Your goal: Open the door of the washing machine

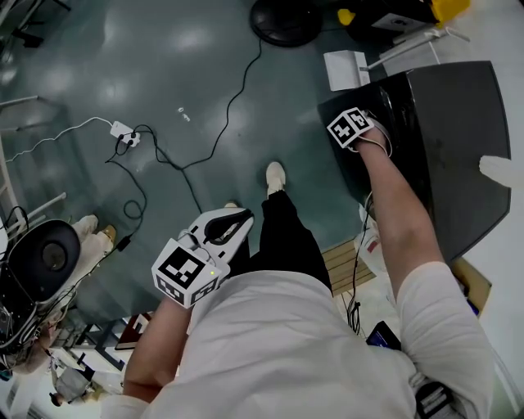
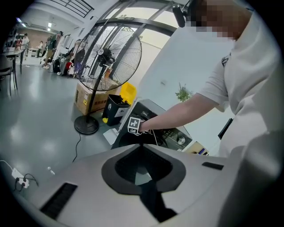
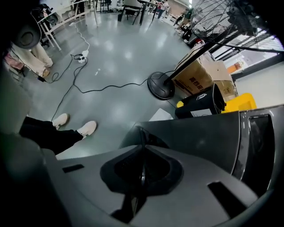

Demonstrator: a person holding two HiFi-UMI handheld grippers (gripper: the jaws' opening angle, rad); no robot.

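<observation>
The dark grey washing machine (image 1: pixel 446 139) stands at the right, with its control panel (image 2: pixel 175 133) showing in the left gripper view. My right gripper (image 1: pixel 354 131) points steeply down at the machine's front top corner. Its jaws (image 3: pixel 142 148) are closed on a thin dark edge of the door (image 3: pixel 148 138), which runs up between them. My left gripper (image 1: pixel 237 219) hangs beside my leg, away from the machine, shut with nothing in it (image 2: pixel 142 146).
A fan base (image 1: pixel 285 20) and its black cable (image 1: pixel 233 102) lie on the floor, with a power strip (image 1: pixel 124 135) further left. A white sheet (image 1: pixel 345 69), a black bin (image 3: pixel 199 104) and cardboard boxes (image 3: pixel 202 73) sit by the machine. Another person's shoes (image 1: pixel 86 225) are at the left.
</observation>
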